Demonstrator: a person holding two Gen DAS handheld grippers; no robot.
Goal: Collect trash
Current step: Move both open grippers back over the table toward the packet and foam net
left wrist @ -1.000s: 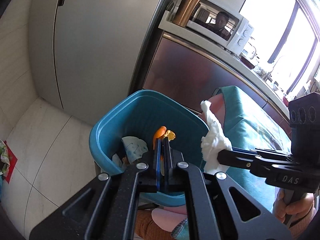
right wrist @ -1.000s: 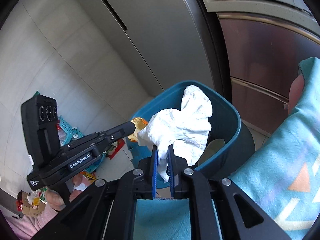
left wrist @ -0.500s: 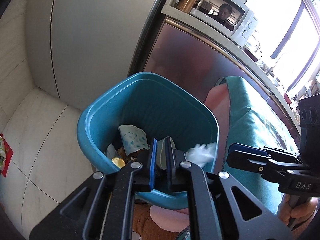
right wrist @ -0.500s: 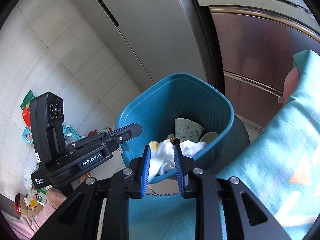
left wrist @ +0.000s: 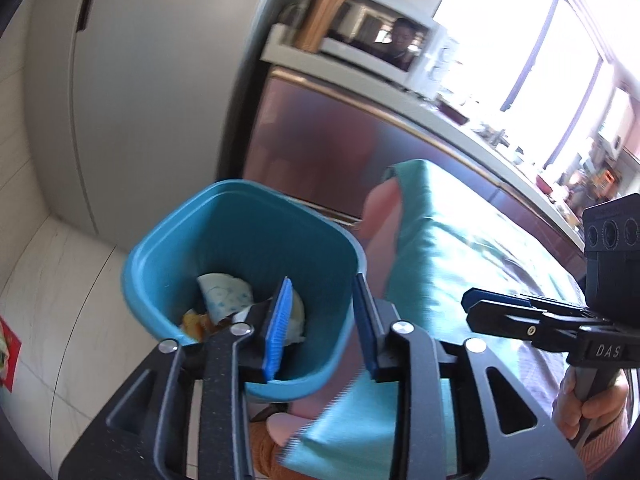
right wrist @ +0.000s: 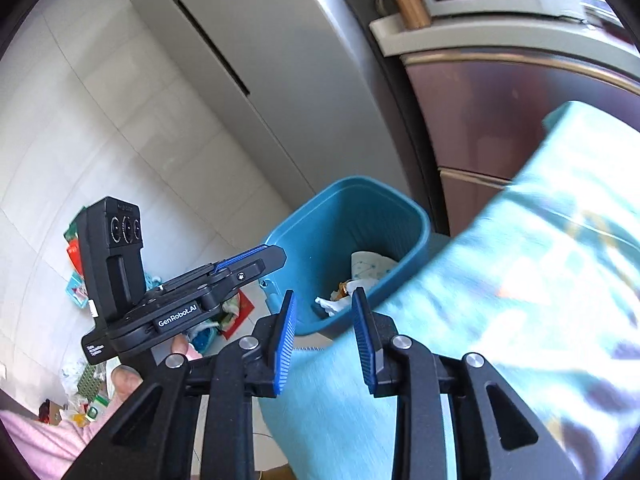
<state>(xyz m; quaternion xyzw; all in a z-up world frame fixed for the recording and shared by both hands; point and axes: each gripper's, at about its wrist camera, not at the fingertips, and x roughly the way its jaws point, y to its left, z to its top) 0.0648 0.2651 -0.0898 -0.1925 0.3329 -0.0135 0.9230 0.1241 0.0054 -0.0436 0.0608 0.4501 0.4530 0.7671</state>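
The teal trash bin point(left wrist: 156, 248) stands on the floor beside the cloth-covered table. Inside it lie a patterned white paper point(left wrist: 224, 292), an orange scrap point(left wrist: 192, 320) and a crumpled white tissue point(right wrist: 332, 304). My left gripper point(left wrist: 320, 284) hovers over the bin's near rim, its jaws opening with nothing between them. My right gripper point(right wrist: 324, 296) hangs above the table edge just short of the bin point(right wrist: 348, 200), jaws also opening and empty. Each gripper shows in the other's view: the right gripper point(left wrist: 470, 306) and the left gripper point(right wrist: 276, 256).
A teal tablecloth point(left wrist: 460, 260) covers the table to the right of the bin. Behind the bin stand a grey fridge point(left wrist: 140, 80) and a steel cabinet point(left wrist: 320, 140) with a microwave point(left wrist: 380, 44) on top. Loose packets and litter point(right wrist: 80, 280) lie on the tiled floor at the left.
The left gripper let go of the orange scrap and the right let go of the white tissue; both fell into the bin. Both jaws opened and both grippers drew back from the bin.
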